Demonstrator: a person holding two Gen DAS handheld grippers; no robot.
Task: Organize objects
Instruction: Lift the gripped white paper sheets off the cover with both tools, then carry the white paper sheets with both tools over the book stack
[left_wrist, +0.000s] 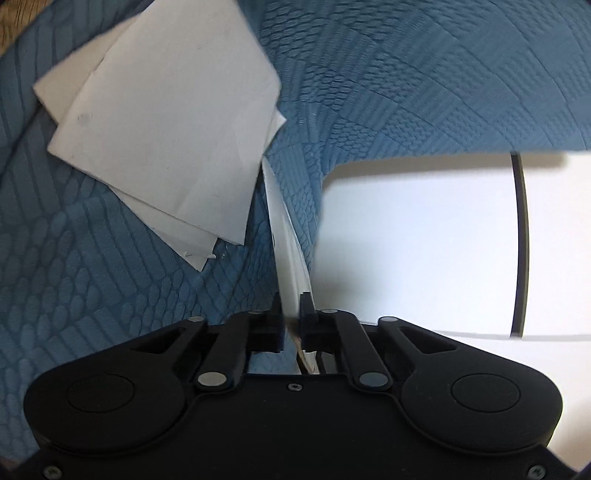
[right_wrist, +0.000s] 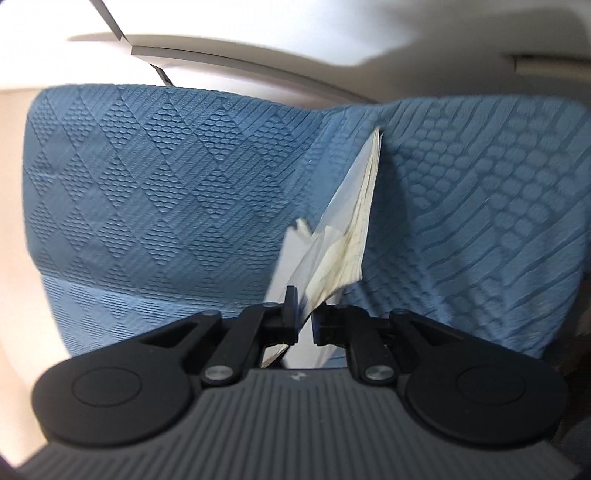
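Observation:
A loose stack of white paper sheets lies fanned on the blue textured cloth at the upper left of the left wrist view. My left gripper is shut on one white sheet, which stands edge-on and runs up from between the fingers toward the stack. In the right wrist view a sheaf of white and yellowed papers rises from my right gripper. Its jaws stand slightly apart; the sheaf sits loosely between them, fanning out against the left finger.
The blue cloth covers a cushioned surface with a raised back. A white panel with a thin black line sits to the right of the left gripper. A strip of wood shows at the top left corner.

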